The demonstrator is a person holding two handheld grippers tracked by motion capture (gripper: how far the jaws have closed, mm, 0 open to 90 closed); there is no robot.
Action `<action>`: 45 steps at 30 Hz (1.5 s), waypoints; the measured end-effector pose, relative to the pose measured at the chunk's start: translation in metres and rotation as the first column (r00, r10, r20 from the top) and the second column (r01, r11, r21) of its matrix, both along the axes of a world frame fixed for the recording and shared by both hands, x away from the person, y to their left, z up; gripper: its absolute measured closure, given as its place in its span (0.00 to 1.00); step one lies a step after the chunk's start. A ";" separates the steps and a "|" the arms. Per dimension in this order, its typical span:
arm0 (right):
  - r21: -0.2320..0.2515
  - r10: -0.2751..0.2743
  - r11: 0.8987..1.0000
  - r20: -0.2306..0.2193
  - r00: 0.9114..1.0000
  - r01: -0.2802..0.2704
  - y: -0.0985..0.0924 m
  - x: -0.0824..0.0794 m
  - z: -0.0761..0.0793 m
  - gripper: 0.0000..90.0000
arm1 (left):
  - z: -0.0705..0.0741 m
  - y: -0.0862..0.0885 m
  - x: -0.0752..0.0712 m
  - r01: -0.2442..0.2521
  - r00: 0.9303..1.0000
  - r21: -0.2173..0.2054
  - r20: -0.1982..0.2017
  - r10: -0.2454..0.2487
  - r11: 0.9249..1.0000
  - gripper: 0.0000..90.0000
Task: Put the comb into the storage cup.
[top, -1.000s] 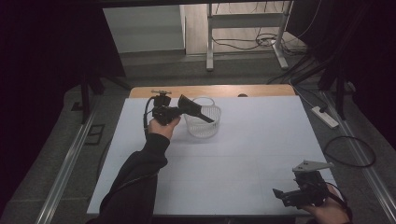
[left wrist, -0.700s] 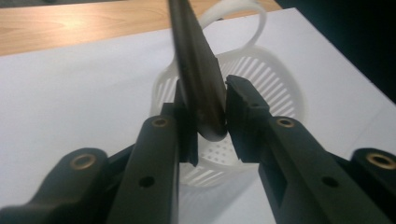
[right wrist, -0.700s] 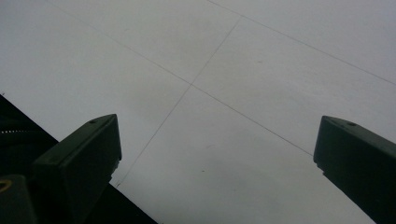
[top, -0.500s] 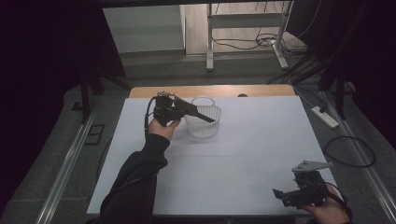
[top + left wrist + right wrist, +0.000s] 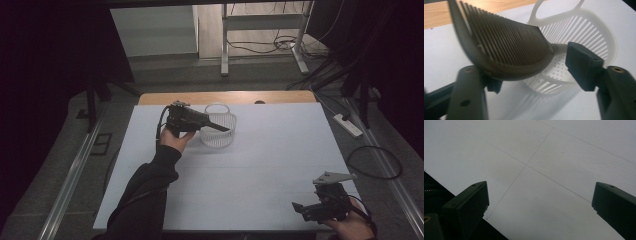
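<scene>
Above the white basket (image 5: 220, 131), at the far left of the counter (image 5: 280, 165), the left tongs (image 5: 222, 128) are opening, their jaws having just been spreading, and a dark comb (image 5: 506, 52) is leaning against one jaw while the other pad is standing clear of it. The comb is tilting over the basket's rim, not yet inside. The right tongs (image 5: 300, 207) are waiting spread and empty at the near right corner. The risk, as I judge it: the comb (long and curved) is hanging partly outside the rim, so it may be catching the edge and tipping out onto the counter, or nudging the light basket over.
</scene>
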State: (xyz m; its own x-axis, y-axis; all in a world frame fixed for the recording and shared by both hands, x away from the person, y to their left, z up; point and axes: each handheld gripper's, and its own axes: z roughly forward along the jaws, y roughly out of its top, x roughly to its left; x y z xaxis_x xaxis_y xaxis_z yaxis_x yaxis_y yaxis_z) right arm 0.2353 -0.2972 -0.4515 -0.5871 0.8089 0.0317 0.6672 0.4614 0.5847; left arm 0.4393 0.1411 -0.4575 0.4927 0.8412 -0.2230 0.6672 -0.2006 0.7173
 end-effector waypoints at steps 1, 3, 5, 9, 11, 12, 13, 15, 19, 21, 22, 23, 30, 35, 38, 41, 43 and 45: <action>0.000 0.000 1.000 -0.001 1.000 0.000 0.000 0.000 0.000 0.02 | 0.000 0.000 0.000 0.002 1.000 0.005 0.001 -0.002 1.000 0.35; 0.000 0.000 1.000 0.000 1.000 0.000 0.000 0.000 0.000 0.02 | -0.002 0.000 0.000 0.003 1.000 0.008 0.003 -0.003 1.000 0.31; 0.001 -0.001 1.000 -0.001 1.000 0.001 0.000 0.000 0.000 0.02 | -0.002 -0.001 -0.001 0.004 1.000 0.016 0.015 -0.004 1.000 0.27; 0.005 -0.005 1.000 0.001 1.000 0.005 -0.001 0.000 0.000 0.02 | -0.001 -0.001 -0.002 0.007 1.000 0.046 0.026 -0.009 0.999 0.19; 0.003 -0.005 1.000 0.002 1.000 0.005 0.000 0.000 0.000 0.02 | -0.001 -0.001 -0.002 0.011 1.000 0.051 0.027 -0.012 0.999 0.15; 0.003 -0.005 1.000 0.002 1.000 0.005 0.000 0.000 0.000 0.02 | -0.001 -0.001 -0.002 0.013 1.000 0.053 0.027 -0.014 0.999 0.12; 0.002 -0.005 1.000 0.002 1.000 0.005 0.000 0.000 0.000 0.02 | -0.001 -0.001 -0.003 0.015 0.999 0.054 0.031 -0.016 0.998 0.09; 0.003 -0.004 1.000 0.003 1.000 0.004 0.000 0.000 0.000 0.01 | -0.002 0.000 -0.004 0.024 0.999 0.056 0.034 -0.026 0.998 0.05; 0.010 -0.001 1.000 0.004 1.000 0.001 -0.001 0.000 0.001 0.00 | -0.003 0.000 -0.005 0.029 0.999 0.077 0.026 -0.032 0.997 0.02; 0.016 -0.002 1.000 0.006 1.000 0.002 -0.001 0.000 0.001 0.00 | -0.003 0.002 -0.006 0.041 0.999 0.073 0.023 -0.043 0.996 0.01; 0.018 -0.004 1.000 0.006 1.000 0.003 -0.001 0.000 0.001 0.00 | -0.003 0.002 -0.006 0.045 0.999 0.068 0.019 -0.046 0.997 0.01; 0.019 -0.005 1.000 0.006 1.000 0.005 -0.001 0.000 0.001 0.00 | -0.002 0.002 -0.007 0.047 0.999 0.065 0.016 -0.048 0.997 0.00; 0.017 -0.006 1.000 0.010 1.000 0.005 -0.001 -0.001 0.001 0.00 | -0.001 0.005 -0.010 0.068 0.997 0.066 0.013 -0.069 0.995 0.00; 0.017 -0.007 1.000 0.011 1.000 0.006 -0.001 -0.001 0.001 0.00 | 0.000 0.007 -0.013 0.093 0.996 0.080 0.013 -0.094 0.992 0.00; 0.016 -0.006 1.000 0.011 1.000 0.006 -0.001 -0.001 0.001 0.00 | 0.000 0.009 -0.016 0.099 0.995 0.097 0.019 -0.102 0.990 0.00; 0.014 -0.004 1.000 0.012 1.000 0.004 -0.001 -0.001 0.001 0.00 | 0.000 0.010 -0.019 0.103 0.994 0.098 0.024 -0.106 0.990 0.00; 0.014 -0.005 1.000 0.012 1.000 0.005 -0.001 -0.001 0.001 0.00 | 0.000 0.011 -0.020 0.106 0.994 0.100 0.026 -0.109 0.989 0.00; 0.013 -0.005 1.000 0.012 1.000 0.005 -0.001 -0.001 0.001 0.00 | 0.000 0.012 -0.022 0.110 0.993 0.100 0.026 -0.113 0.989 0.00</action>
